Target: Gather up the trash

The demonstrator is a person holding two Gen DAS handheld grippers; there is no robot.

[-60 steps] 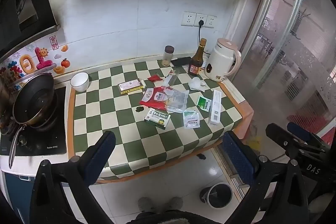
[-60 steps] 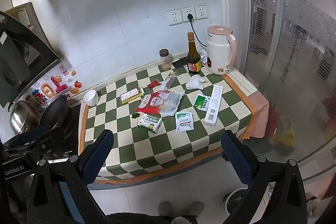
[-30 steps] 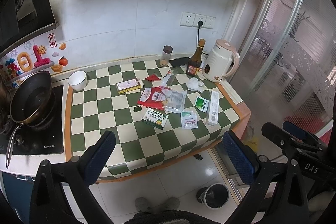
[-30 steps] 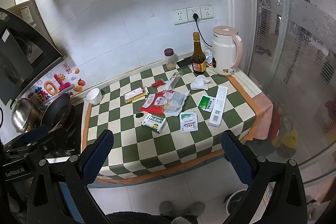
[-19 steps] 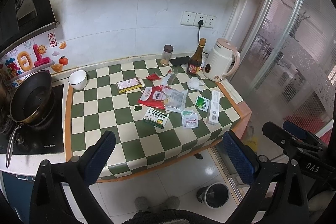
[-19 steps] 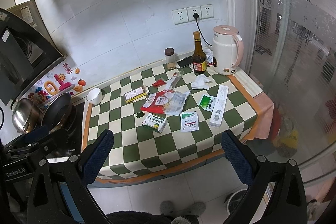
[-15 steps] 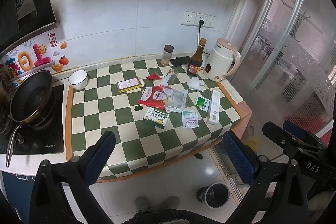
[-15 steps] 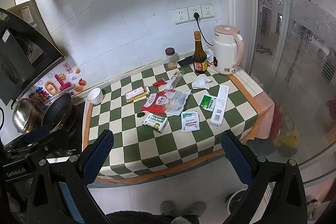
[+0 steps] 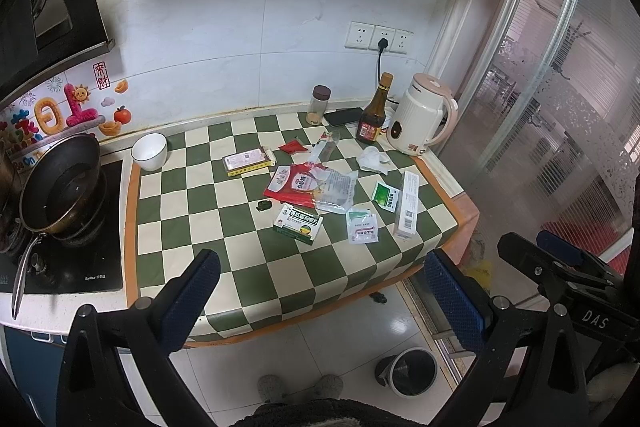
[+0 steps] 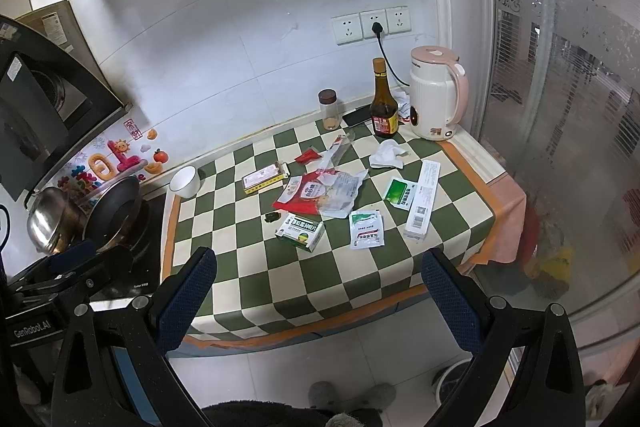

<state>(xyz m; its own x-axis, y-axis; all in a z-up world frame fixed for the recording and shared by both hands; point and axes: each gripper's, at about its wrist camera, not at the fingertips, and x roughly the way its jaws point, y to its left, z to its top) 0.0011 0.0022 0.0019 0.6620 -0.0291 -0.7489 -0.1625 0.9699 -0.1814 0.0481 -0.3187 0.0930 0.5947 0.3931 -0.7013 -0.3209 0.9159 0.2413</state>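
Both my grippers hang in front of the green-and-cream checkered counter (image 9: 248,267), well short of it. Left gripper (image 9: 320,301) has its jaws wide apart with nothing in them, and so does the right gripper (image 10: 318,301). The trash sits mid-counter: a red-and-clear plastic wrapper (image 9: 310,187), a green-and-white cardboard box (image 9: 298,224) just in front of it, and a crumpled white tissue (image 9: 372,159) near the cream electric kettle (image 9: 422,121). A round grey bin (image 9: 408,371) stands on the floor below the counter's right corner.

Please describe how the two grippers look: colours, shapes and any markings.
Both grippers, left and right, have black angular frames with silver bolts and two flat fingers faced with textured blue pads. White lettering reads "DAS" on one body and "GenRobot.AI" on the other. No cables or sleeves show.
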